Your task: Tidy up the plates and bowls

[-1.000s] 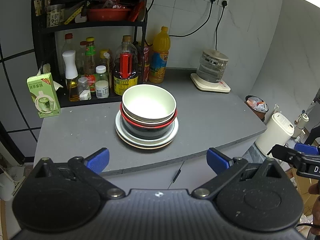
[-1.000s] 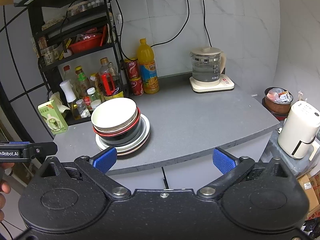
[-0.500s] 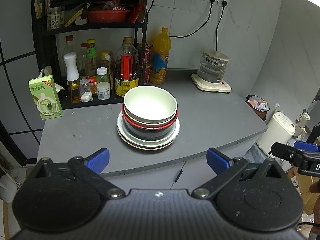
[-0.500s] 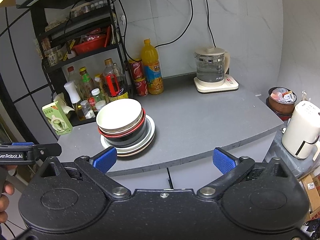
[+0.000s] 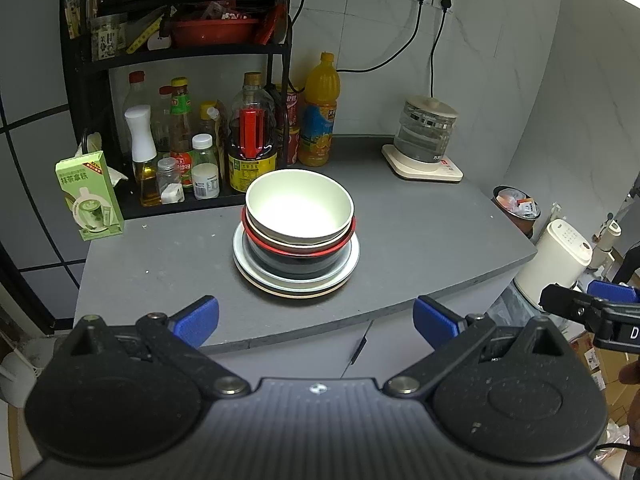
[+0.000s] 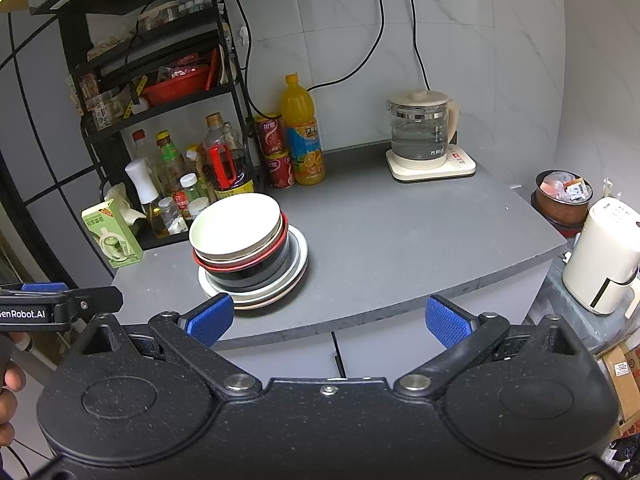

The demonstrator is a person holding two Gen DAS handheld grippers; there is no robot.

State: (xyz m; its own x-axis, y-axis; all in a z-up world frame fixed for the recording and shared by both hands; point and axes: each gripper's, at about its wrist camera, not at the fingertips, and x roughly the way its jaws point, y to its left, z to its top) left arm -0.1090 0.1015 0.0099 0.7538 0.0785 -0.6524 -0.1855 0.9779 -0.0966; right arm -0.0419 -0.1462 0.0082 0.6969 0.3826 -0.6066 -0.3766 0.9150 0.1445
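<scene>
A pile of dishes stands near the front of the grey counter point(image 5: 420, 232). A white bowl point(image 5: 299, 205) point(image 6: 235, 224) is on top, nested in a red-rimmed bowl point(image 5: 300, 249) and a black bowl point(image 5: 296, 266), all resting on stacked plates point(image 5: 344, 276) point(image 6: 298, 258). My left gripper point(image 5: 316, 320) hovers off the counter's front edge, open and empty, centred before the pile. My right gripper point(image 6: 327, 318) is also open and empty, in front of the counter, with the pile ahead to its left. In each wrist view the other gripper shows at the frame edge.
A black rack point(image 5: 180, 52) with bottles and jars stands behind the pile at left. A green carton point(image 5: 90, 196), an orange juice bottle point(image 5: 320, 112), red cans point(image 6: 276, 148) and a glass kettle point(image 5: 426, 136) line the back. A white appliance point(image 6: 604, 256) and a bin point(image 6: 562, 196) stand at right.
Both grippers have drifted slightly, so the pile sits a little further right in each view. Both stay open; no dish has moved.
</scene>
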